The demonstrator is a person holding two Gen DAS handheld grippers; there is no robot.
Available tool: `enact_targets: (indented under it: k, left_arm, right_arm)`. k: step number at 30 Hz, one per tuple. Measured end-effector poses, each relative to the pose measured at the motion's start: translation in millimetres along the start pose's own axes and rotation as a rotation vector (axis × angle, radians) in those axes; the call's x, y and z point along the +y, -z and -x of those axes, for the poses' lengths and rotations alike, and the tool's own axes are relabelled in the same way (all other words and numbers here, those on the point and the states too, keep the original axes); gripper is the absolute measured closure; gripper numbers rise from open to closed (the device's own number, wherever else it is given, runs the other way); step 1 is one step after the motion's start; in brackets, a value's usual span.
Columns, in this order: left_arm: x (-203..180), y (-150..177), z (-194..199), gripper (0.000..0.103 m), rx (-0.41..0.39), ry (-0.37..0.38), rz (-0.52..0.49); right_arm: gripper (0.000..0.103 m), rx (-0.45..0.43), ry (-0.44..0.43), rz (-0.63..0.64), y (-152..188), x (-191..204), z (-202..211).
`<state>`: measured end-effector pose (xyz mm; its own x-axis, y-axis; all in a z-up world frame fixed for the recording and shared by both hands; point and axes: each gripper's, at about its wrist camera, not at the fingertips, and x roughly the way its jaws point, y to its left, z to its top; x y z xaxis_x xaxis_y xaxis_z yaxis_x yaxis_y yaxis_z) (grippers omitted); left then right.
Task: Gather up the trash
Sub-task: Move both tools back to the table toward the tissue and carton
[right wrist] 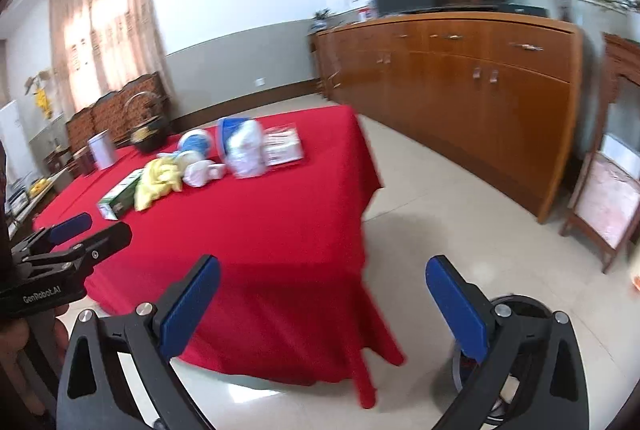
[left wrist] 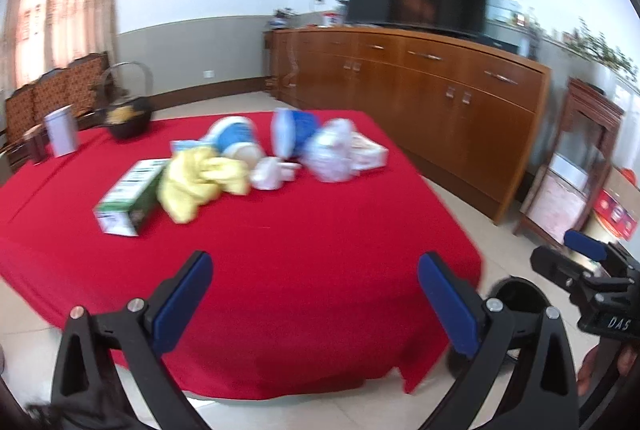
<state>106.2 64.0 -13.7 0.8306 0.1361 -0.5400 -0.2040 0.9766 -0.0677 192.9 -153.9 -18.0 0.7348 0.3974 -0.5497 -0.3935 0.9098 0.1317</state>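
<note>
The left tool (left wrist: 314,304) fills the bottom of its own view with its blue pads spread wide and nothing between them, and it hangs in front of the near edge of the table (left wrist: 280,270), not yet over it. The right tool (right wrist: 322,308) is spread just as wide and just as empty; it sits lower right of the table corner, mostly over bare floor tiles. Each tool also shows in the other's view: the right one at the right edge of the left view, the left one at the left edge of the right view.

The trash lies in a loose cluster at the centre of the frame, on the far half of the red cloth: a green and white carton (left wrist: 128,196) on its side, a crumpled yellow wrapper (left wrist: 200,182) touching it, a blue and white tub (left wrist: 236,140) tipped over, a small white piece (left wrist: 272,172), a clear crumpled bag (left wrist: 332,154) and a flat box (left wrist: 368,152) beside it.

This looks like the approach, before any pickup. The next move likely calls for reaching forward over the cloth and picking one item, the carton or wrapper being nearest.

Motion blur smears the whole pile, so labels and exact contacts are unreadable. A dark round thing (right wrist: 516,314) behind the right tool's right finger may be a bin, but it is mostly hidden.
</note>
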Motion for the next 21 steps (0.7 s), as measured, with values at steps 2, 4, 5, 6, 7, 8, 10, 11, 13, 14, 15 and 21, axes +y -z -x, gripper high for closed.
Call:
enact_targets:
  k: [2, 4, 5, 6, 7, 8, 10, 11, 13, 14, 15, 21]
  left_arm:
    - [23.7, 0.1, 1.5, 0.000, -0.005, -0.042, 0.023]
    - [43.3, 0.8, 2.5, 0.000, -0.007, -0.078, 0.043]
    - [51.7, 1.3, 2.3, 0.000, -0.008, -0.092, 0.052]
    - [62.3, 1.5, 2.2, 0.000, -0.010, -0.110, 0.062]
    - [70.5, 1.6, 2.7, 0.000, -0.012, -0.124, 0.070]
    - [80.0, 1.5, 2.1, 0.000, -0.014, -0.139, 0.078]
    - [97.9, -0.1, -1.6, 0.000, -0.013, -0.165, 0.093]
    - [108.9, -1.5, -4.7, 0.000, -0.013, -0.180, 0.101]
    - [121.3, -2.9, -8.7, 0.000, -0.011, -0.198, 0.108]
    - [128.5, -4.3, -12.2, 0.000, -0.010, -0.208, 0.111]
    - [136.1, -6.1, -17.0, 0.000, -0.007, -0.219, 0.112]
    - [170.4, -16.3, -48.9, 0.001, 0.014, -0.266, 0.120]
  right_arm:
    - [0.000, 0.026, -0.001, 0.014, -6.6, 17.5, -11.3]
    - [0.000, 0.036, -0.012, 0.050, -13.6, 38.4, -22.5]
    - [0.000, 0.035, -0.015, 0.075, -17.7, 50.4, -27.8]
    - [0.000, 0.034, -0.017, 0.095, -19.2, 59.8, -31.8]
    - [0.000, 0.033, -0.017, 0.111, -21.6, 68.8, -36.2]
    - [0.000, 0.034, -0.020, 0.125, -23.6, 77.0, -38.7]
    - [0.000, 0.049, -0.036, 0.150, -30.4, 95.5, -49.4]
    - [0.000, 0.054, -0.040, 0.158, -33.9, 104.0, -55.8]
    - [0.000, 0.070, -0.053, 0.168, -40.4, 118.0, -69.6]
    - [0.000, 0.076, -0.062, 0.172, -44.1, 125.6, -77.8]
    - [0.000, 0.080, -0.063, 0.178, -46.2, 130.2, -83.4]
    - [0.000, 0.141, -0.095, 0.194, -60.5, 155.1, -134.2]
